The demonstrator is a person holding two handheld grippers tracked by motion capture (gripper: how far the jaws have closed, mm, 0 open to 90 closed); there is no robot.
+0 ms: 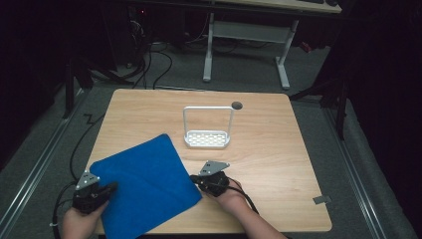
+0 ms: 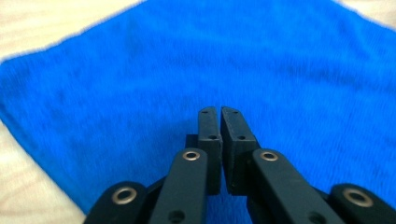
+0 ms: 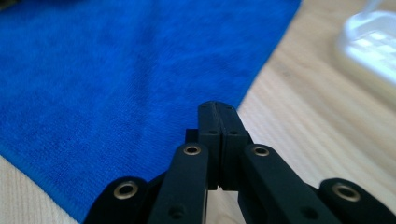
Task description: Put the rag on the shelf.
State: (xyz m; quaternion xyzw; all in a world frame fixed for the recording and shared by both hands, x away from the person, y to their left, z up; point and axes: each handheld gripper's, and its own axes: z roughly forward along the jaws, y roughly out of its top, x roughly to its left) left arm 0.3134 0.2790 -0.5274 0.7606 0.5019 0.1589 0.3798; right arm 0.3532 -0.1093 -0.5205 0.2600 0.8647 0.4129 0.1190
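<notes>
Table [image 1: 278, 149] lit from above, surroundings dark (rack [image 3: 373, 42] perhaps defocused).

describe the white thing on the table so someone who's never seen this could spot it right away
Start from the square wooden table. Just past its middle, beyond the flat blue cloth on the near left part, stands a small white rack: a low tray with a slotted floor and a tall thin handle arching over it. It is the table's only white, upright thing; a small dark round spot lies just behind it.

2 grippers — left [image 1: 110, 188], right [image 1: 193, 179] — jaws closed.
</notes>
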